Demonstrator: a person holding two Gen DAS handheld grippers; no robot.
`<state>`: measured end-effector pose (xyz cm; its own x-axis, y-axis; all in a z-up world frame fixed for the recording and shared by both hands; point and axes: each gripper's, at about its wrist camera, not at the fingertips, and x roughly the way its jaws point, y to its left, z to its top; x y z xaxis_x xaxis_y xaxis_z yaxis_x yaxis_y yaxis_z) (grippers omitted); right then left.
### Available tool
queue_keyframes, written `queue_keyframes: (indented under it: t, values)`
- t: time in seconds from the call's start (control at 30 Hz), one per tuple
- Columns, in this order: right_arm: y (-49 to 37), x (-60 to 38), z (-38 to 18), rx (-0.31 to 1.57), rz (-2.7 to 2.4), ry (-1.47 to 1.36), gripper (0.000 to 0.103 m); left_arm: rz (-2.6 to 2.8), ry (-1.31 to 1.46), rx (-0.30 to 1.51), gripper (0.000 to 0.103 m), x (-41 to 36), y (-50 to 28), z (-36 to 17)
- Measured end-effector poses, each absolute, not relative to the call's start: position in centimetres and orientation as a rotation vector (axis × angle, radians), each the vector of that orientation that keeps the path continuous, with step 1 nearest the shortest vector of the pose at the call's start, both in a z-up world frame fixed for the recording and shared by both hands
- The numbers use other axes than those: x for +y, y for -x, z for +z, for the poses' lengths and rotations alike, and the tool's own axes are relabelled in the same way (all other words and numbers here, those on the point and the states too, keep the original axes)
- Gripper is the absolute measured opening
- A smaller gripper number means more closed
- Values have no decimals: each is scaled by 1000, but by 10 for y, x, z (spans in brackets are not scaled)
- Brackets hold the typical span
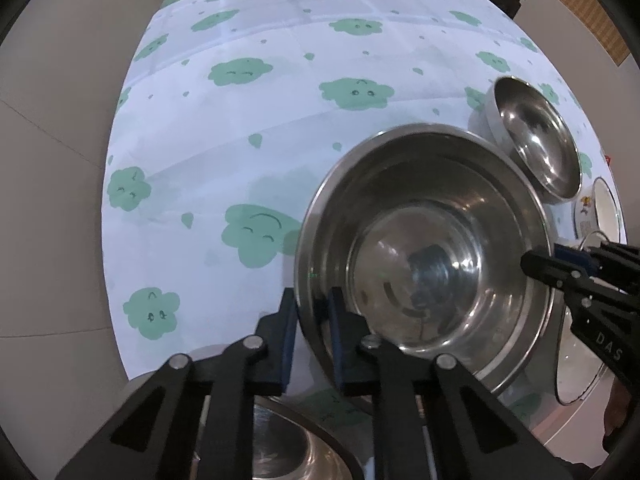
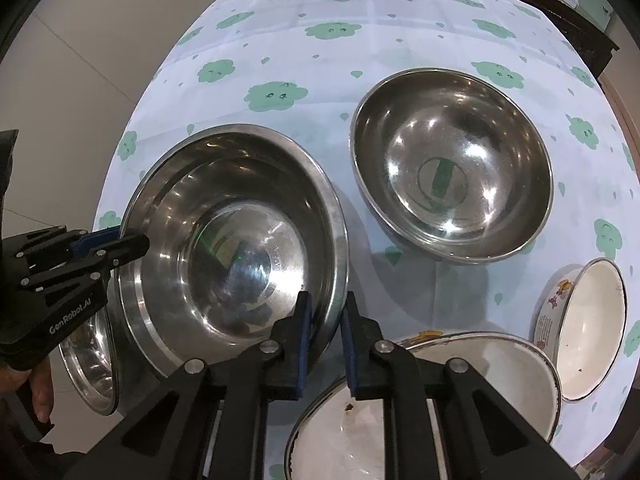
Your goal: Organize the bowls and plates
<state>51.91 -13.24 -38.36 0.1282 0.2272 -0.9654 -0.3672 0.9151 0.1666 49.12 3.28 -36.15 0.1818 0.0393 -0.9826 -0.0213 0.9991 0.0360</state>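
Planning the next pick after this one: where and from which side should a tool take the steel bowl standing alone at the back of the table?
Grip the free steel bowl by its thin rim, one finger inside and one outside, just as both tools hold the big basin. It sits upright and open, its wall smooth and rounded, so only the rim offers a hold. Come from the near side, probably; the cloth beyond it is farther off.
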Motion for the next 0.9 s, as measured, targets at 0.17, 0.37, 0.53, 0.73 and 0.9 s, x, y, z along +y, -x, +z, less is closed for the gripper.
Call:
queue_keyframes:
  t: [0.17, 0.37, 0.53, 0.73, 0.9]
  values:
    - [-520, -132, -380, 1365, 435, 127, 16, 50, -21, 1371, 12, 32, -492, -353]
    - [-522, -133, -372, 1348, 437, 134, 16, 49, -16, 1362, 12, 34, -492, -345]
    - [-520, -131, -367, 1339, 445, 132, 16, 58, -7, 1354, 12, 36, -491, -338]
    - [-519, -132, -363, 1328, 455, 135, 16, 65, -2, 1338, 12, 38, -488, -329]
    - [-518, -130, -358, 1313, 462, 138, 16, 71, 7, 1323, 12, 40, -486, -321]
